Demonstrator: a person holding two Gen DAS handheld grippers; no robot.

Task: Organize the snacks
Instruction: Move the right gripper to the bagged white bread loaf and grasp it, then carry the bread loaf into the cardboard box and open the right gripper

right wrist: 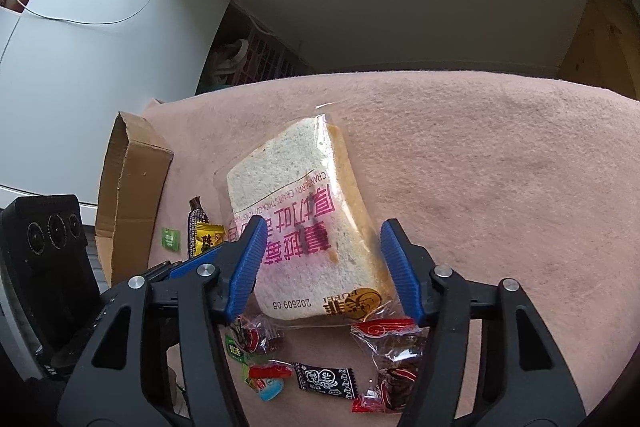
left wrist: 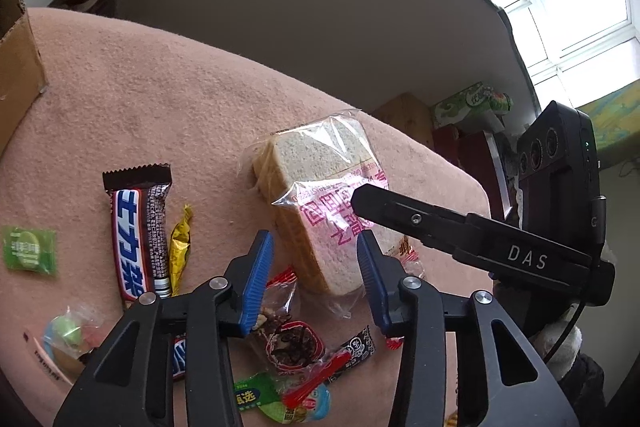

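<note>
The bagged bread [right wrist: 304, 223] is flanked, untouched, by the parted right gripper [right wrist: 324, 265] and left gripper [left wrist: 316, 277] on the pink cloth [right wrist: 500, 167].

The bread pack [right wrist: 304, 223] lies mid-bench [right wrist: 500, 167], the cardboard box [right wrist: 128, 195] at its left, small snacks [right wrist: 324, 381] in front.

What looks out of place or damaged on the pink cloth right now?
Nothing looks damaged or spilled. The bagged bread lies flat and sealed, with small wrapped snacks scattered loose around its near end, none yet in the cardboard box at the cloth's edge.
</note>
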